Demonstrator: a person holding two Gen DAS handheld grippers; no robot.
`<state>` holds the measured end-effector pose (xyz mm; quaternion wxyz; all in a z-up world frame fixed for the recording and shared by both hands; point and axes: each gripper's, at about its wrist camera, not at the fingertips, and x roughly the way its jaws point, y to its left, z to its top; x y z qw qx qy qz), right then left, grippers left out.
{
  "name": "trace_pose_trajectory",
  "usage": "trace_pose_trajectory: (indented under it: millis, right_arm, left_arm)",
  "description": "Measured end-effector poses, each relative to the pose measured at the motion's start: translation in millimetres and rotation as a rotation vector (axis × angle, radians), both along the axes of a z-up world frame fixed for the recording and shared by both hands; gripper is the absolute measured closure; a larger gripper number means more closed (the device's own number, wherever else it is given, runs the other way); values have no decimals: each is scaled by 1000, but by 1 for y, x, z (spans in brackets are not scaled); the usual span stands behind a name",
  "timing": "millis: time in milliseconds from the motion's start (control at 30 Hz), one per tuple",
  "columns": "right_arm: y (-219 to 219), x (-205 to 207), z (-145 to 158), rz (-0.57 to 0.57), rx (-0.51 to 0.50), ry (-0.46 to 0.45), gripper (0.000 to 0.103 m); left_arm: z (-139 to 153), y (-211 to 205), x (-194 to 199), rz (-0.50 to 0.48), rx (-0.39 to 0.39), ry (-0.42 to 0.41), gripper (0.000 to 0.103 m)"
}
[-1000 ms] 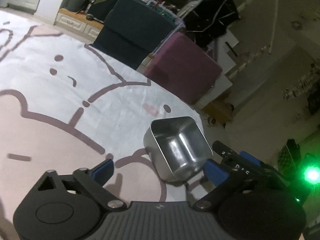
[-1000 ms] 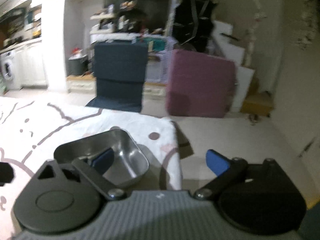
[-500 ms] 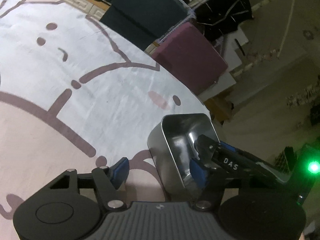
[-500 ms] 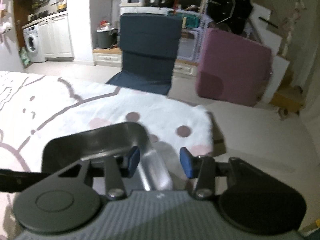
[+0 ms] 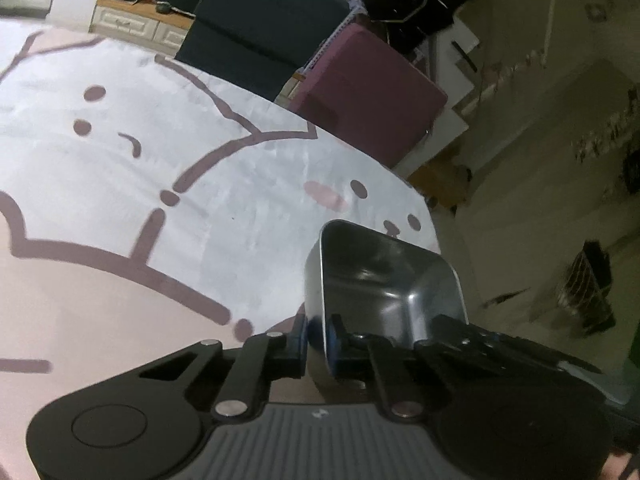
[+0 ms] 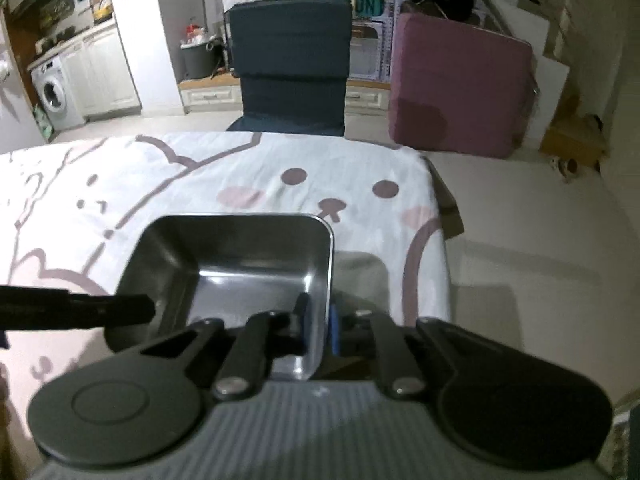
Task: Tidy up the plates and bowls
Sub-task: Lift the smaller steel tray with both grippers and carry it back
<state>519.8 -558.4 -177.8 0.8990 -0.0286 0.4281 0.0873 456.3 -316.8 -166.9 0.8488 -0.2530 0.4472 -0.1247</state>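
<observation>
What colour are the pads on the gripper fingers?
Blue, seen best in the right wrist view: the pads sit either side of the steel bowl's wall.

Most of the cloth-covered table (image 5: 120, 152) lay bare: in the left wrist view its whole left and centre stretch was open for a hand to cross. The one thing standing on it was a square metal bowl (image 6: 256, 256), low in both frames near the table's right edge (image 6: 440, 240). Both grippers crowded that bowl. The left gripper (image 5: 316, 336) was closing with its blue pads on the bowl's near wall, and the right gripper (image 6: 318, 328) was closing on the bowl's right wall, so those sides were blocked. Beyond the table, at the top of the frame, a dark chair (image 6: 290, 68) and a maroon cushion (image 6: 460, 84) stood on open floor (image 6: 532, 240).
</observation>
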Motion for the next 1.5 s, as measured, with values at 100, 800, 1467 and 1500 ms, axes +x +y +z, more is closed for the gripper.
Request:
trace_pose_trajectory:
  millis: [100, 800, 1467, 1500]
  right_arm:
    - [5, -12, 6, -27, 4, -8, 95]
    - [92, -146, 141, -120, 78, -174, 97]
    - [230, -249, 175, -9, 164, -210, 96]
    - [237, -252, 174, 0, 170, -208, 96]
  left_arm:
    - [13, 6, -6, -40, 37, -16, 94]
    - [156, 104, -121, -115, 67, -204, 94]
    - [187, 248, -232, -41, 150, -252, 94]
    - [187, 256, -236, -36, 158, -250, 94]
